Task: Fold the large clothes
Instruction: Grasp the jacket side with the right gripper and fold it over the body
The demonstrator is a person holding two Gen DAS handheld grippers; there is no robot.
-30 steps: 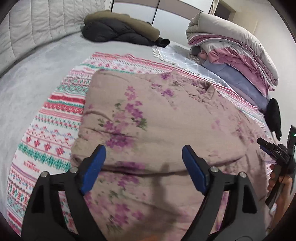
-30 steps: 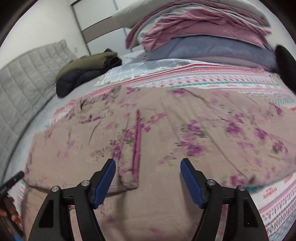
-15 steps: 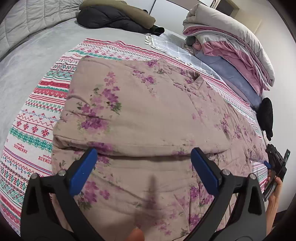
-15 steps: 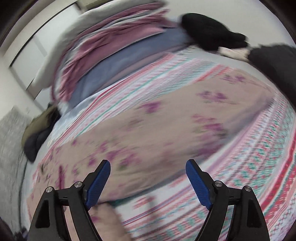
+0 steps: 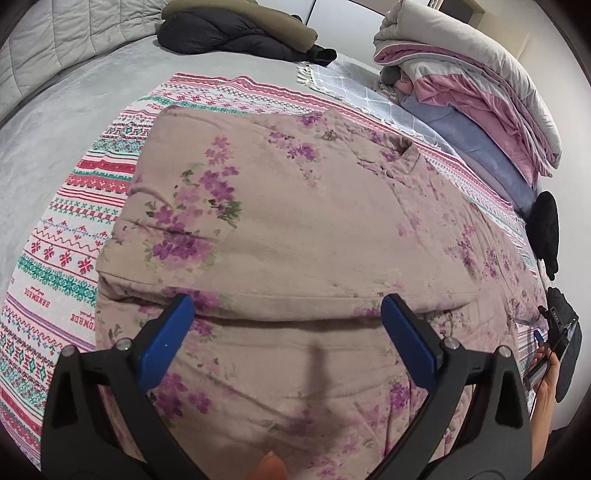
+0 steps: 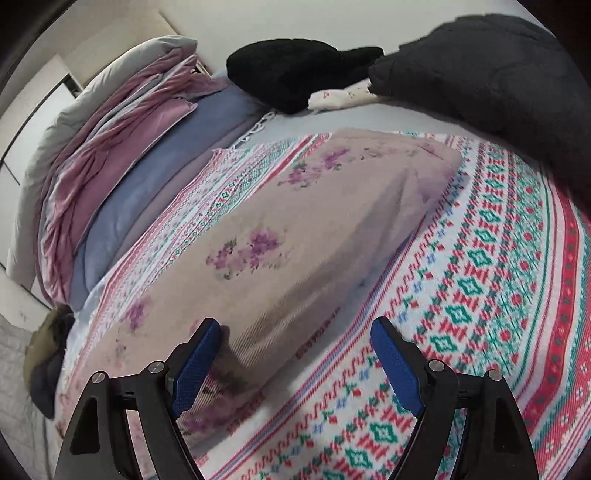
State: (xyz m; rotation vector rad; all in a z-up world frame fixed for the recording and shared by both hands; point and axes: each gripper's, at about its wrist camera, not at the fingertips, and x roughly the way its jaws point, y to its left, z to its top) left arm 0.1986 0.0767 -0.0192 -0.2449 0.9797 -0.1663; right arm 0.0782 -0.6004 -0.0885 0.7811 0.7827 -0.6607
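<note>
A large beige padded garment with purple flowers lies spread on a patterned blanket on the bed, its left part folded over onto the body. My left gripper is open and empty, just above the folded edge. My right gripper is open and empty over the garment's far right sleeve, near its lower edge; its left fingertip is over the cloth. The right gripper also shows at the right edge of the left wrist view.
A stack of folded quilts lies at the bed's far side. A dark jacket pile lies near the grey headboard. Black clothes and a dark blanket lie beyond the sleeve's end.
My left gripper has pulled back slightly over the folded edge. My right gripper has swung to the right, from the garment's middle to its right sleeve. Both stay open.
</note>
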